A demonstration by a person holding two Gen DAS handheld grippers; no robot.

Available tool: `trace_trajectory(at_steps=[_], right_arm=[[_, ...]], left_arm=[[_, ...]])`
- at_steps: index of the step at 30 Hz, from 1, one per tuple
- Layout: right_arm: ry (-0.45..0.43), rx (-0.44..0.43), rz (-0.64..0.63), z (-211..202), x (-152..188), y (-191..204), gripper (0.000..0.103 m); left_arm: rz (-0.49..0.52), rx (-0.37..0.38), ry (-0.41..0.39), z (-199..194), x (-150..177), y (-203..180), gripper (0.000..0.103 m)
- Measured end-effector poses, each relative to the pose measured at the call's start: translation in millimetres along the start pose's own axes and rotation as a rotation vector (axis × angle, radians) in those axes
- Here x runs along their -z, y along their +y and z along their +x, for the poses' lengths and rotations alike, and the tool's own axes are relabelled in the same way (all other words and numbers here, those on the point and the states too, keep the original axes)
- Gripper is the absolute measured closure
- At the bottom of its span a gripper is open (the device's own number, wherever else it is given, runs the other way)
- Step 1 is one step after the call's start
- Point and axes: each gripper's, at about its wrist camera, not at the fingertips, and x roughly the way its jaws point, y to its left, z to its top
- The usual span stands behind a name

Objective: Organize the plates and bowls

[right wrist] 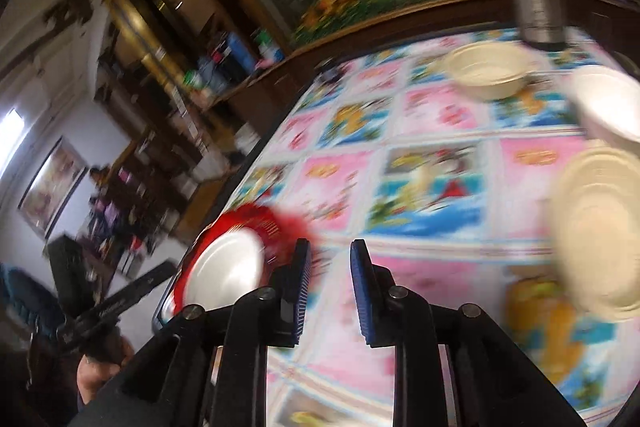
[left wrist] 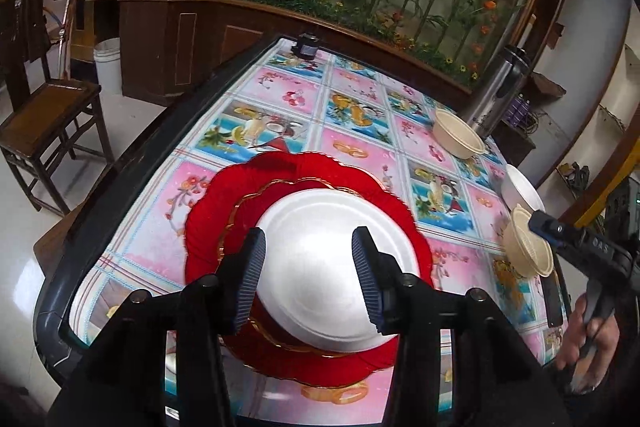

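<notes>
A white plate (left wrist: 320,251) lies on a red scalloped plate (left wrist: 304,179) on the table. My left gripper (left wrist: 309,271) is open just above the white plate, one finger over each side. A cream bowl (left wrist: 458,131) stands at the far right, a white bowl (left wrist: 522,189) nearer, and a cream bowl (left wrist: 528,251) nearest. My right gripper (right wrist: 330,291) is open and empty above the tablecloth, left of the near cream bowl (right wrist: 600,227). The right wrist view is blurred and also shows the white plate (right wrist: 228,267), the white bowl (right wrist: 608,103) and the far cream bowl (right wrist: 486,71).
A steel thermos (left wrist: 496,95) stands behind the far cream bowl. A small dark object (left wrist: 306,45) sits at the table's far edge. A wooden chair (left wrist: 48,123) and a white bucket (left wrist: 108,63) stand left of the table (left wrist: 360,143), a planter cabinet behind it.
</notes>
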Motion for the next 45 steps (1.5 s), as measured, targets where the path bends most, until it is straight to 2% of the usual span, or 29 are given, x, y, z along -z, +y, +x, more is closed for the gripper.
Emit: trace_trajectory(at_steps=[2,7,12,16,20,24,27,29,31,34,36,39,43,45], right_arm=[[-0.052,0.070,0.049,-22,-7,-34,0.076],[-0.144,0.259,0.228,-73,-16,-132,0.075],[-0.144,0.394,0.304,-82,-22,-193,0.075],[-0.082,0.331,0.361,-62,-20,-216,0.075],[-0.078,0.232,0.419,-54,-3,-210,0.080],[-0.074,0.135,0.406,-52,22,-167,0.076],[0.024,-0.014,0.337,-37,42,-124,0.075],[0.075,-0.069,0.257,-35,50,-100,0.075],[0.066,-0.064,0.233,-41,49,-98,0.075],[-0.007,0.071,0.224,-56,39,-113,0.074],[-0.018,0.095,0.251,-58,36,-125,0.074],[-0.004,0.079,0.299,-51,35,-140,0.074],[0.005,0.037,0.322,-39,34,-144,0.074],[-0.005,0.043,0.316,-39,32,-143,0.074]], left_arm=[[0.030,0.024,0.008,0,0,-12,0.060],[0.146,0.103,0.040,5,4,-60,0.060],[0.250,0.202,0.114,21,18,-116,0.060],[0.303,0.246,0.163,28,33,-142,0.060],[0.338,0.259,0.198,32,42,-154,0.060],[0.339,0.262,0.214,37,44,-157,0.060],[0.333,0.265,0.220,39,44,-156,0.060],[0.327,0.268,0.224,40,44,-154,0.060],[0.321,0.273,0.231,41,44,-153,0.060],[0.302,0.291,0.243,43,42,-153,0.060],[0.291,0.307,0.251,45,40,-155,0.060],[0.279,0.319,0.263,50,36,-161,0.060],[0.248,0.341,0.287,62,30,-170,0.060],[0.228,0.354,0.306,69,26,-175,0.060]])
